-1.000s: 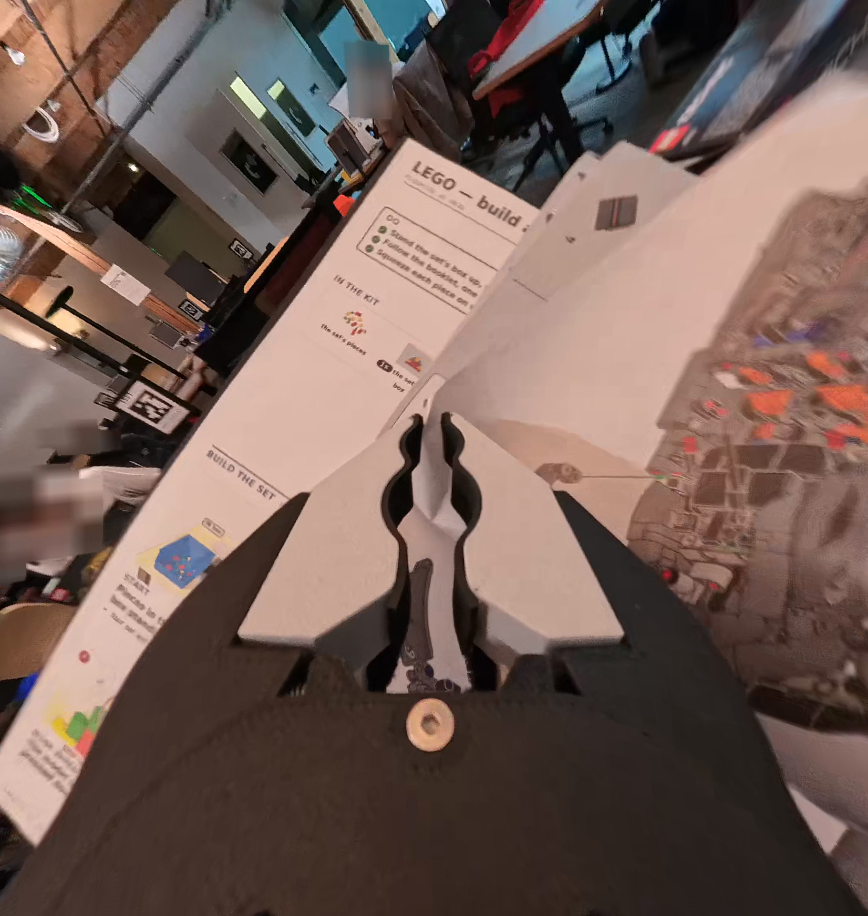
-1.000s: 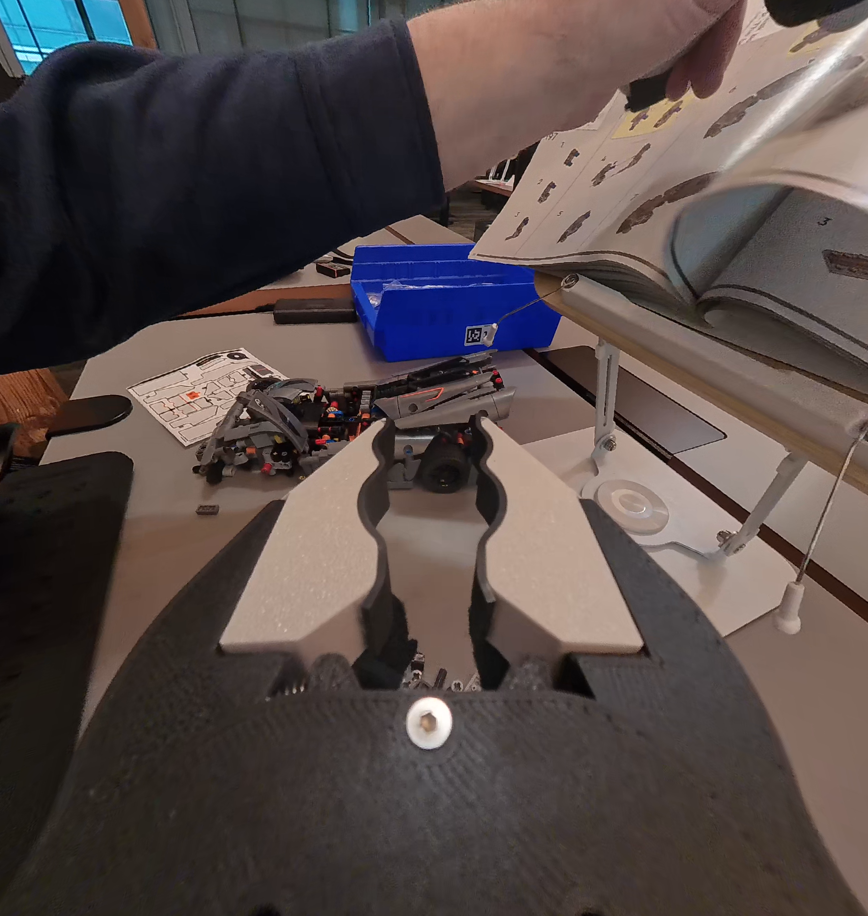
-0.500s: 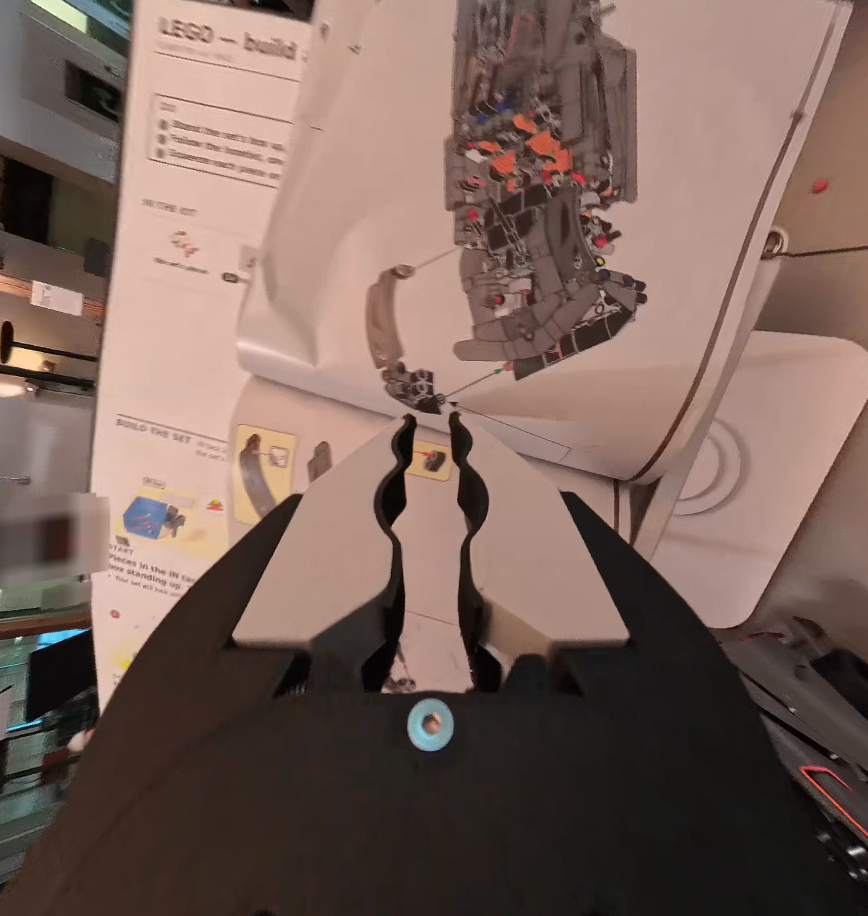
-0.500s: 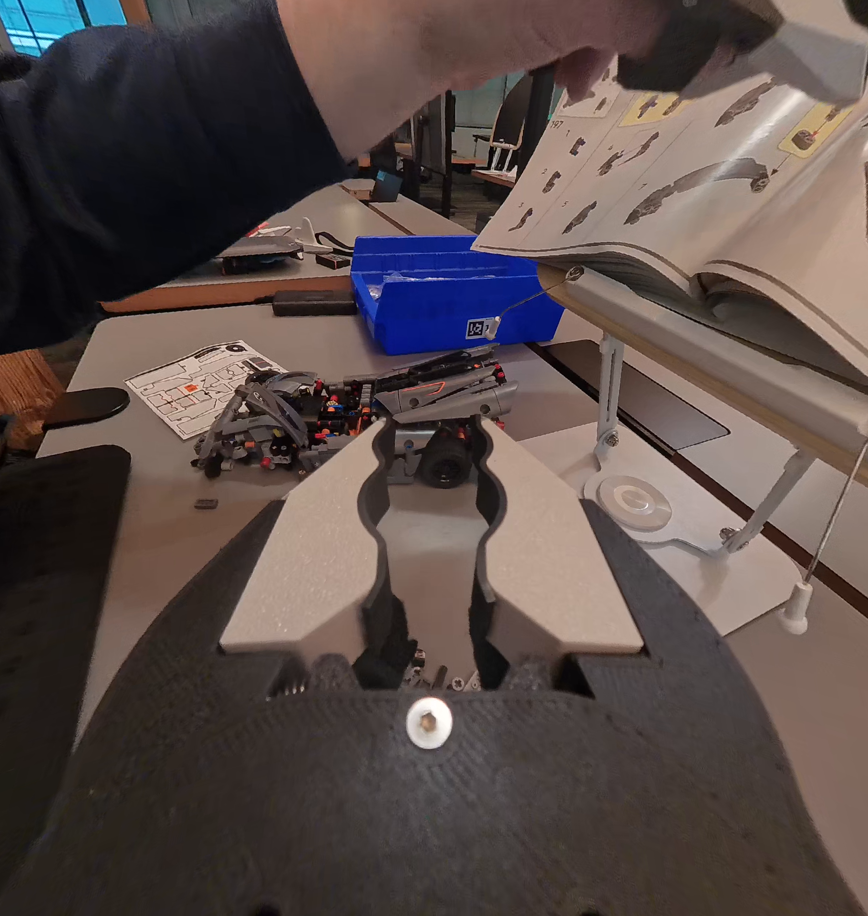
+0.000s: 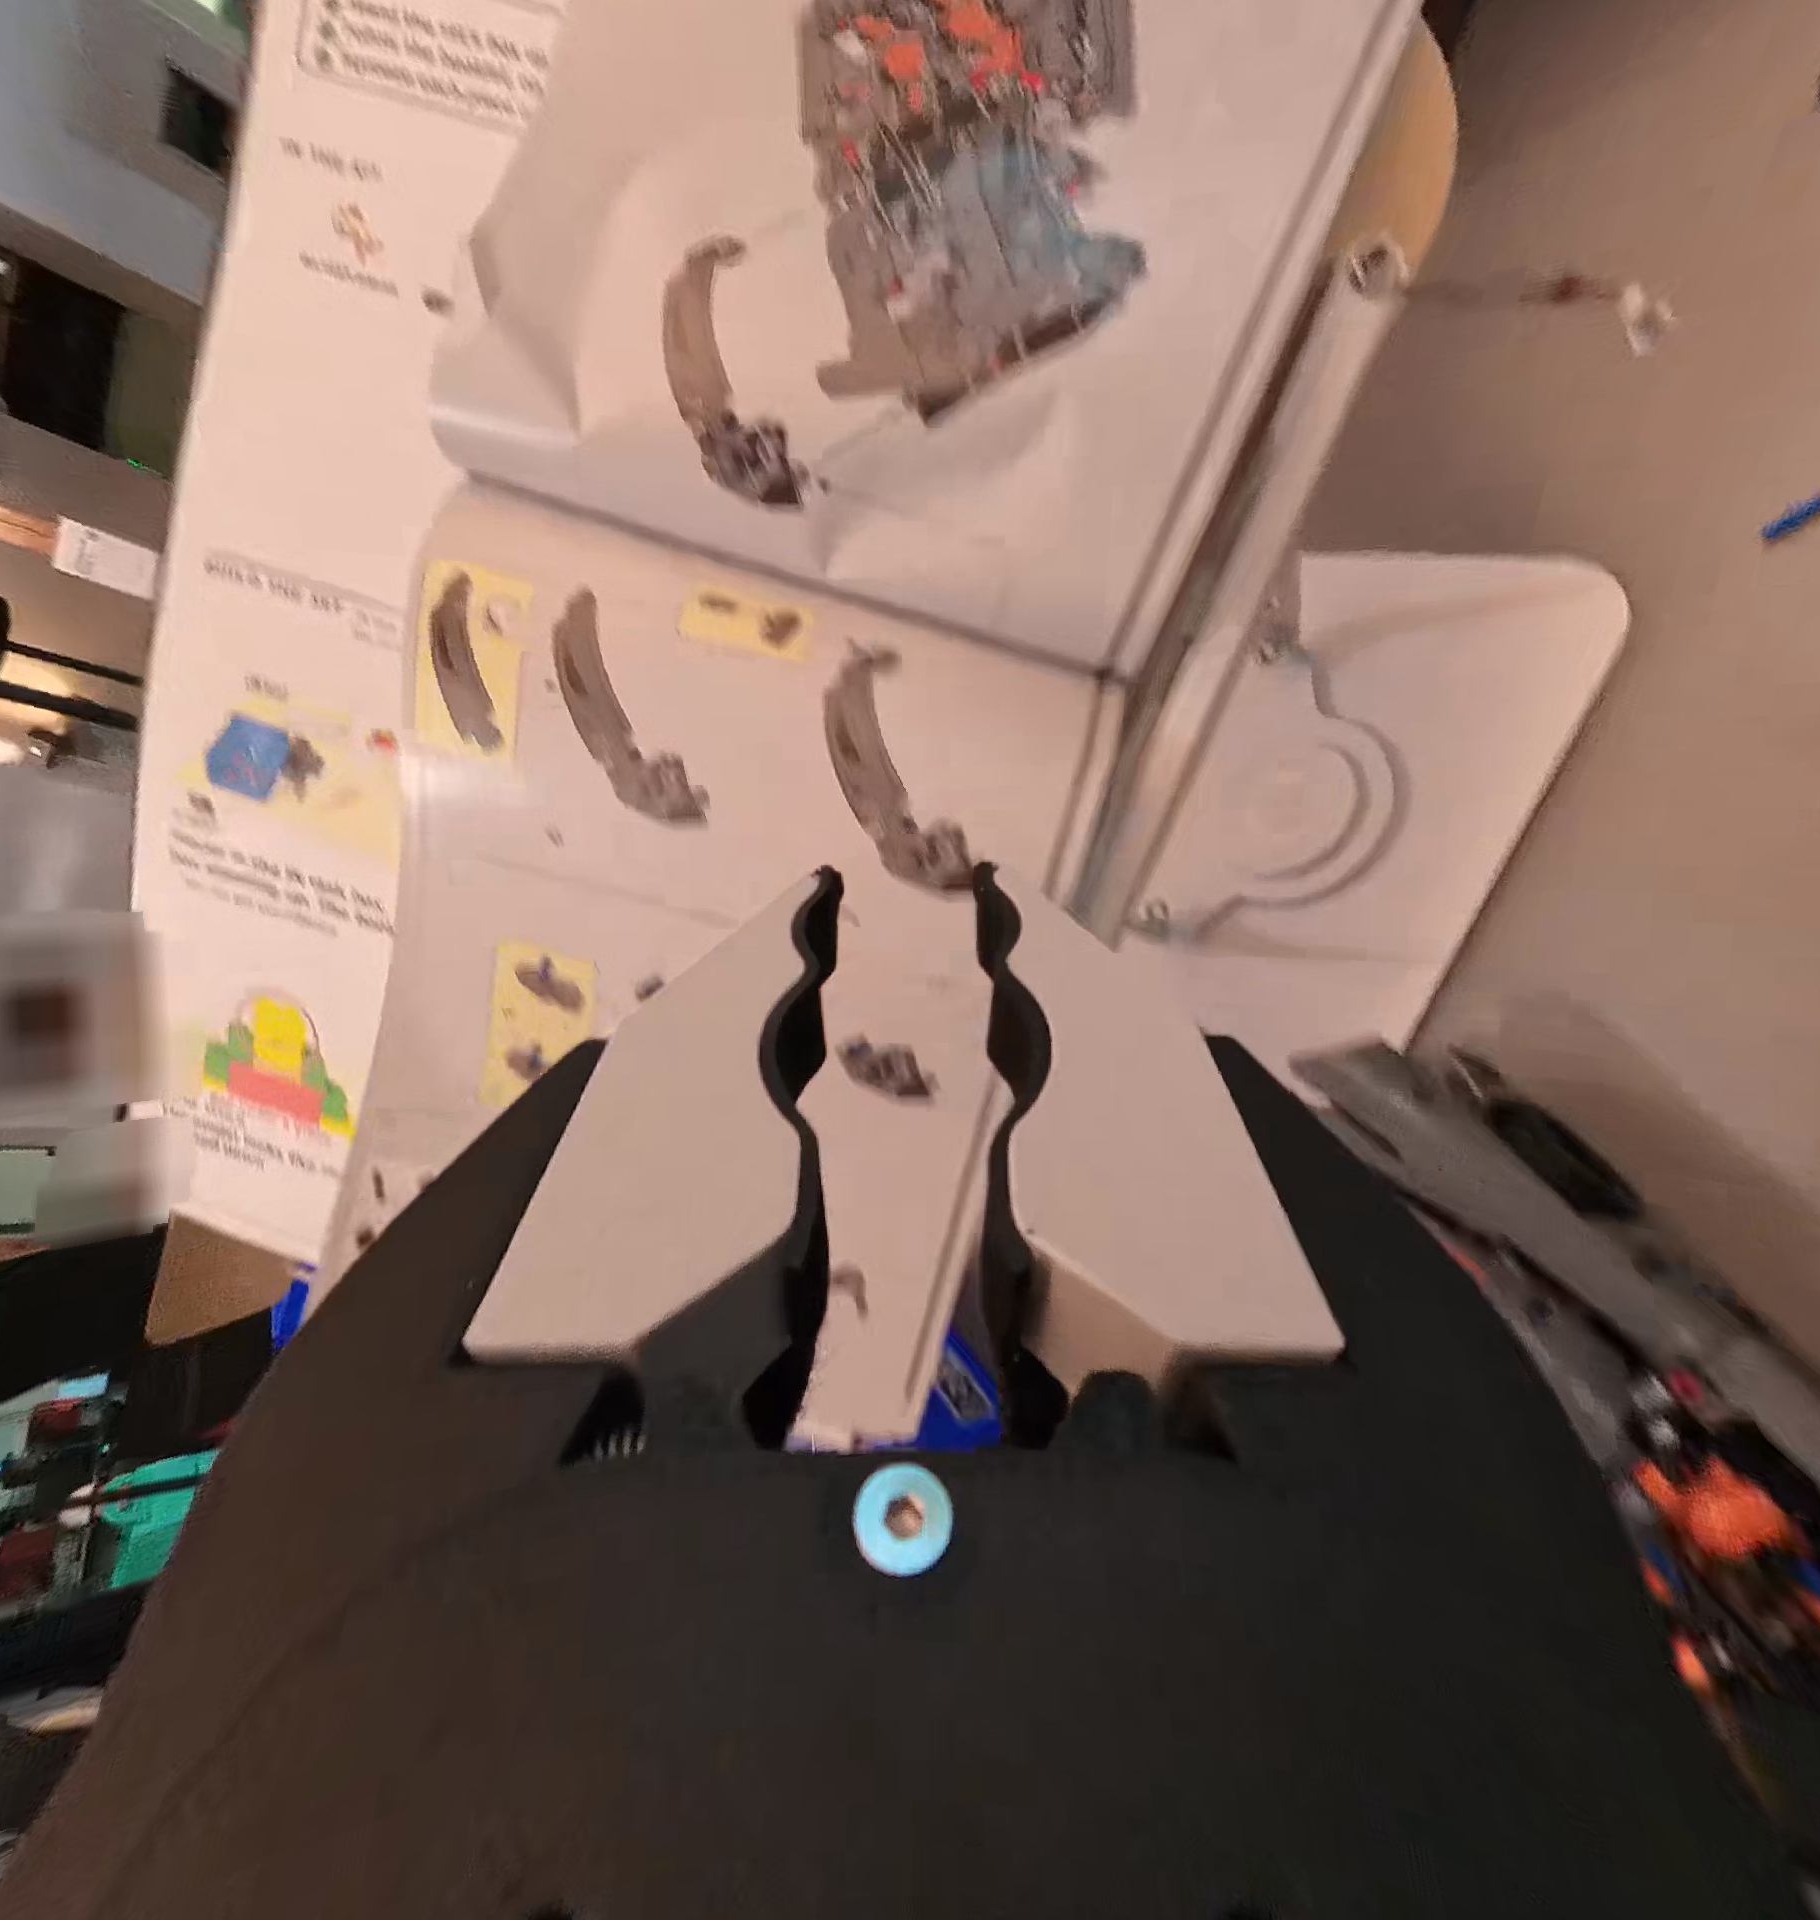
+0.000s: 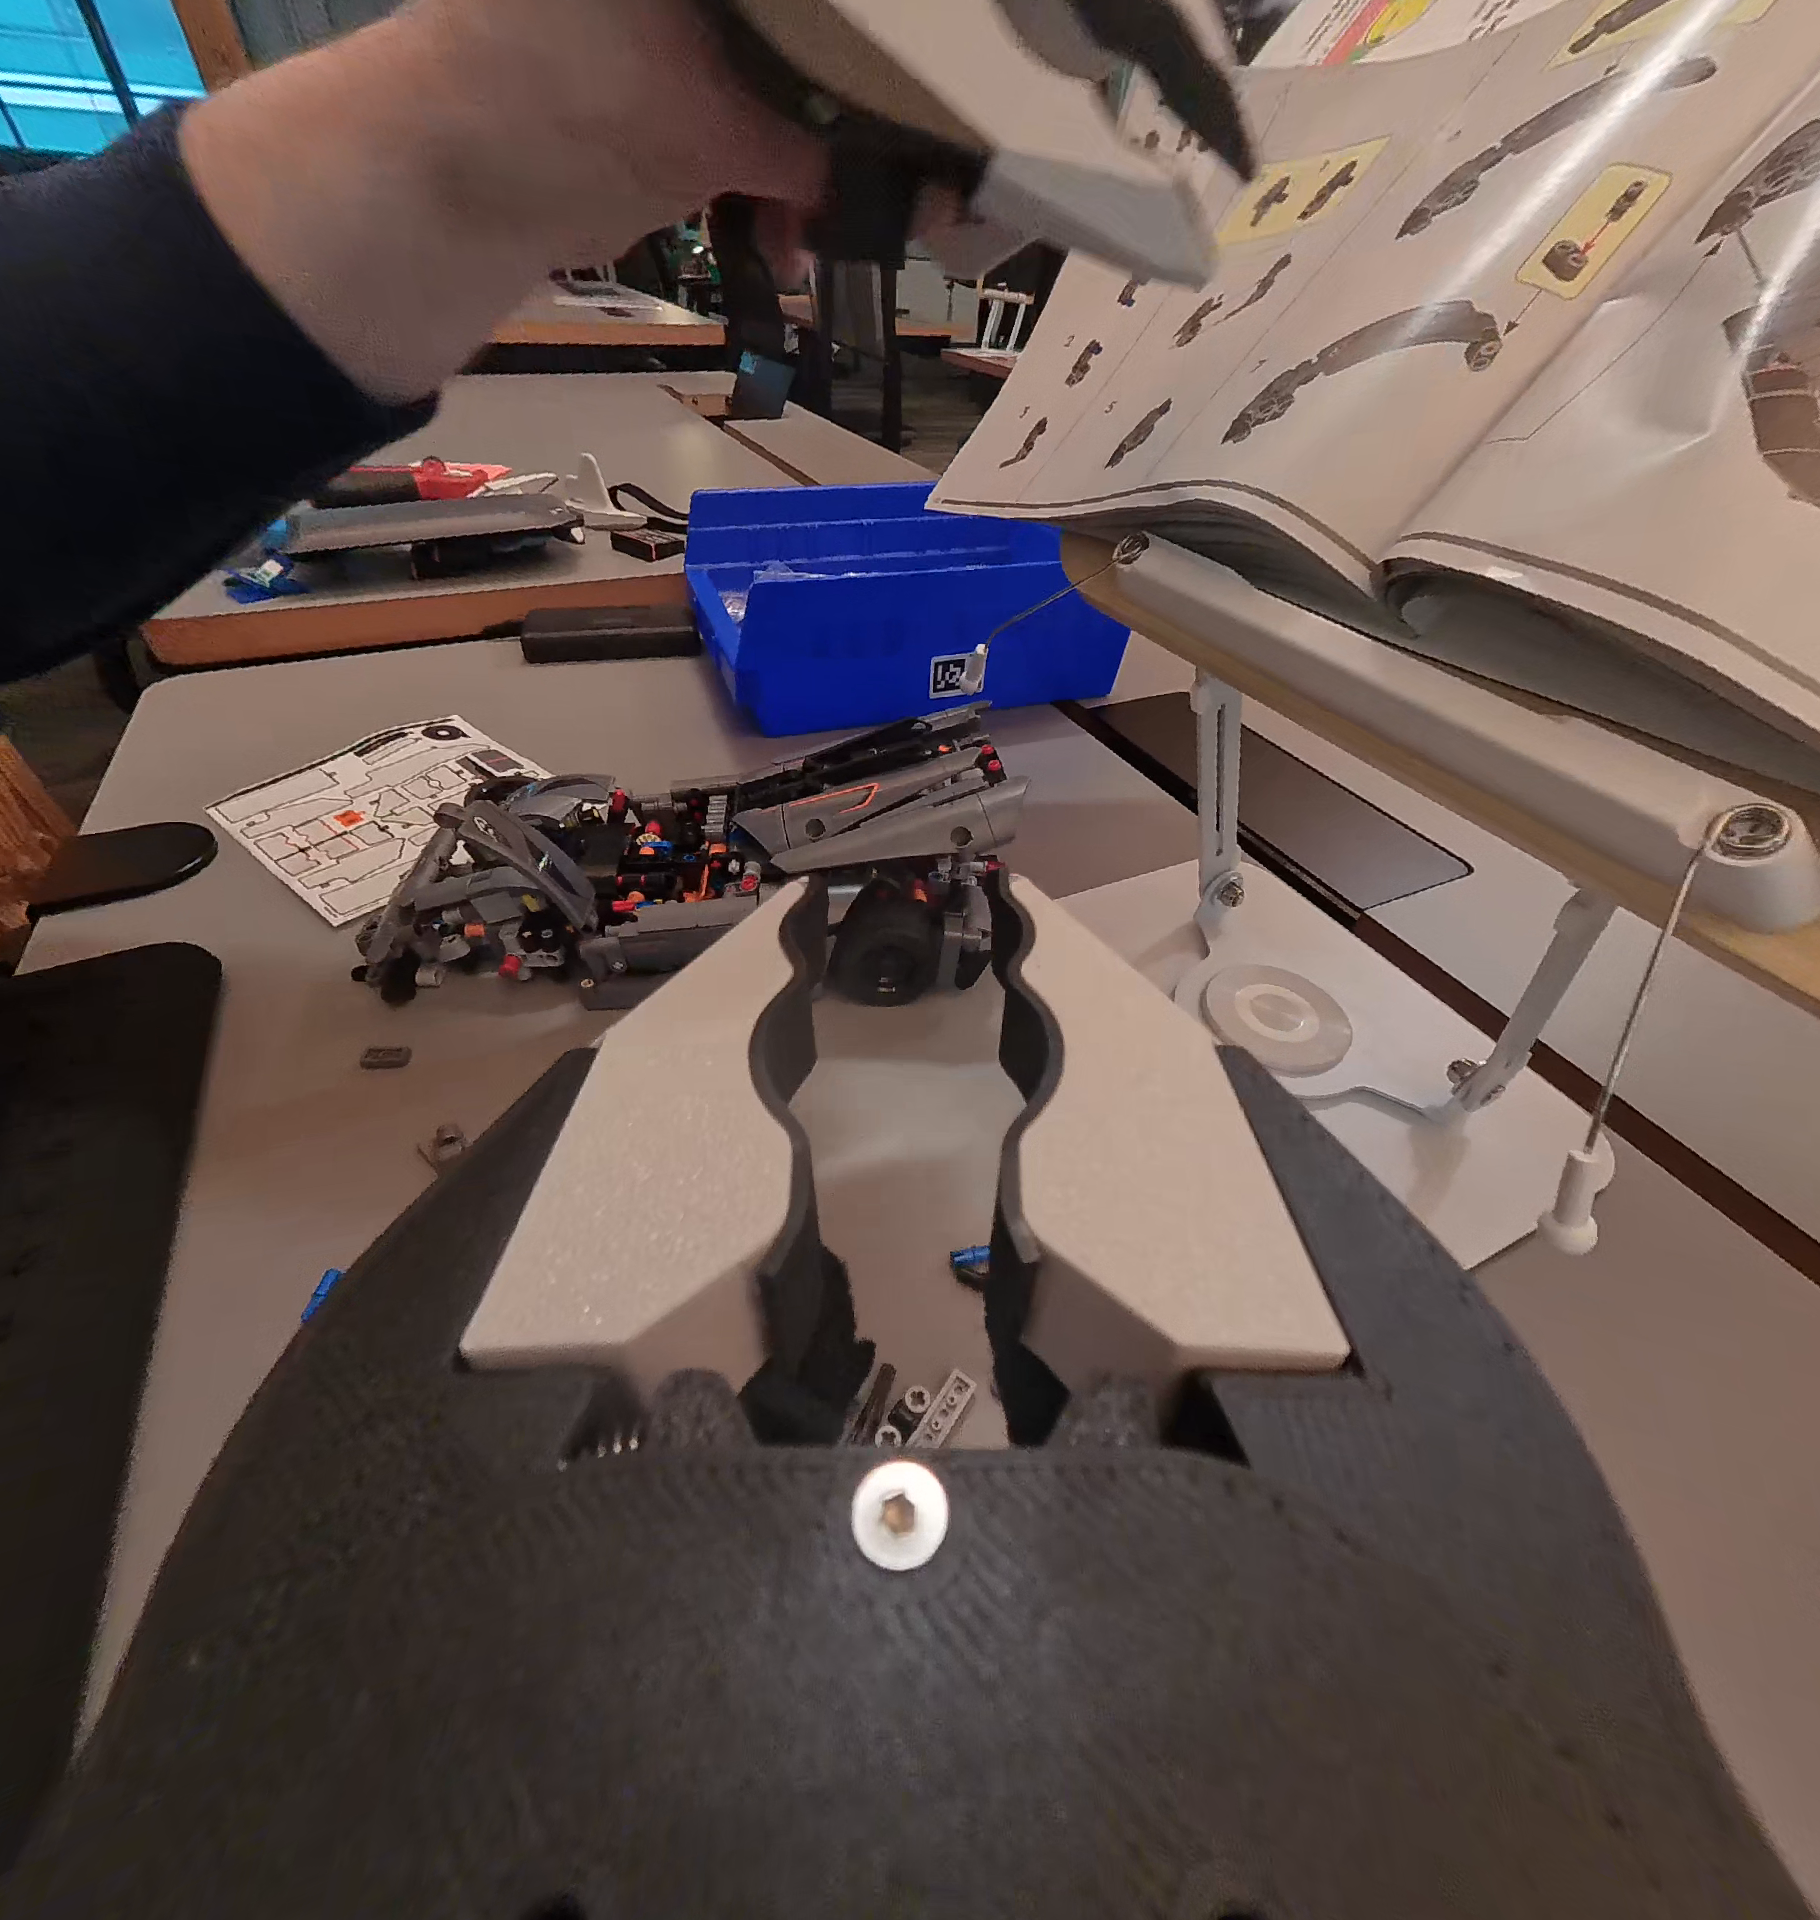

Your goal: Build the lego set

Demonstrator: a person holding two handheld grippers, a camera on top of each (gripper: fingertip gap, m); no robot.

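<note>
A moment before, the left hand-held gripper (image 5: 904,883) pinched a page of the instruction book (image 6: 1488,395). It had since let go, its fingers parted and empty, and the page lay flat. I think the person could then read the next step.

The book sat on a stand (image 6: 1446,717). The half-built lego car (image 6: 698,862) lay on the table (image 6: 1664,1455) beside the stand's foot. Behind the car stood a blue bin (image 6: 885,623) with what looked like clear bags inside. The right hand-held gripper (image 6: 898,894) hung in front of the car, open and holding nothing.
</note>
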